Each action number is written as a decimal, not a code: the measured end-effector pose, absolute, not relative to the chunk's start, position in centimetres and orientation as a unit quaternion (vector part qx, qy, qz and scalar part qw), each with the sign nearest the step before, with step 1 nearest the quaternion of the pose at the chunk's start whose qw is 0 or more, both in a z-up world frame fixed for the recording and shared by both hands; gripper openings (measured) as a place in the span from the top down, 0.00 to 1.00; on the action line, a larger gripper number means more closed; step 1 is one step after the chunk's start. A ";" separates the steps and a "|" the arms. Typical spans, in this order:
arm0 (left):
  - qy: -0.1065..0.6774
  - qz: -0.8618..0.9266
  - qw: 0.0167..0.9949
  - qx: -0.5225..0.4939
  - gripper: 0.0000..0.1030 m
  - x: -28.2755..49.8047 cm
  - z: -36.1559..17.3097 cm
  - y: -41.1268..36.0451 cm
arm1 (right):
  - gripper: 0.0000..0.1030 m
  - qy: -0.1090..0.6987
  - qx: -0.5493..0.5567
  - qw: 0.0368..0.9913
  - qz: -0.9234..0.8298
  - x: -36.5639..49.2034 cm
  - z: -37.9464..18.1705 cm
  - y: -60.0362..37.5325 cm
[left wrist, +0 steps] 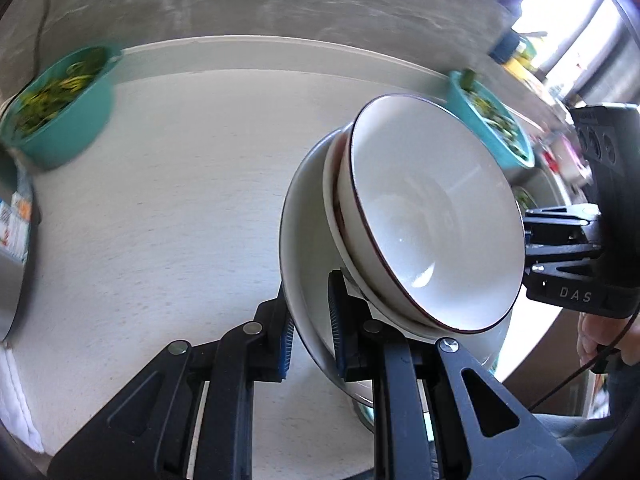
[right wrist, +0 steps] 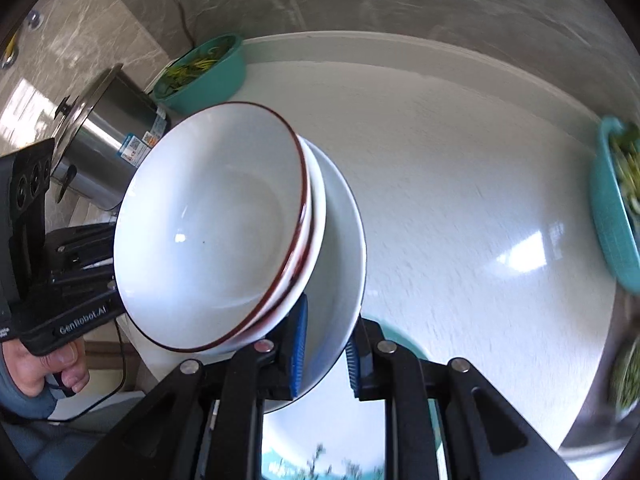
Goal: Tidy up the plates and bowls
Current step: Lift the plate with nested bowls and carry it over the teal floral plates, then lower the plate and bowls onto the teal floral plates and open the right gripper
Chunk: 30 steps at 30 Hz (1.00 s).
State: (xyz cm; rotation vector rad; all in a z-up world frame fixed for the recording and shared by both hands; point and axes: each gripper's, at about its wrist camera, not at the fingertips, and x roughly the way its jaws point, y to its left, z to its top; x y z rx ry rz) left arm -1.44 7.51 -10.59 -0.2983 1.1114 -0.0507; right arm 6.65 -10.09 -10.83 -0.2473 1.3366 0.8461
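Note:
A stack of bowls hangs tilted above the white table (left wrist: 180, 200). Its base is a large white bowl (left wrist: 304, 240) (right wrist: 340, 248). Nested inside is a smaller white bowl with a red-brown rim (left wrist: 432, 220) (right wrist: 208, 220), with a second like it beneath. My left gripper (left wrist: 310, 322) is shut on the large bowl's rim, one blue pad inside and one outside. On the opposite rim, my right gripper (right wrist: 325, 348) is shut the same way. Each gripper shows in the other's view, left gripper (right wrist: 100, 276) and right gripper (left wrist: 528, 256), with fingertips partly hidden by the bowls.
Two teal baskets of green vegetables stand near the table's edges, one basket (left wrist: 60, 108) (right wrist: 204, 72) and another basket (left wrist: 492, 120) (right wrist: 616, 208). A steel pot with a lid (right wrist: 104, 136) stands beside the table. A white dish (right wrist: 320, 432) lies below the stack. A hand (right wrist: 44, 372) holds the left gripper.

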 end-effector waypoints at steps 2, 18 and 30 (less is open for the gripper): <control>0.529 -0.047 0.837 -0.134 0.86 -1.4 -10.6 6.2 | 0.80 0.608 -0.096 0.700 0.362 6.0 -11.1 -11.6; 0.575 -0.127 0.803 -0.091 0.86 -3.4 -15.8 -2.0 | 0.80 0.650 -0.018 0.709 0.274 0.8 -15.1 -21.5; 0.580 -0.100 0.804 -0.083 0.87 -5.2 -18.3 -3.4 | 0.79 0.641 -0.024 0.713 0.282 -0.5 -16.7 -23.8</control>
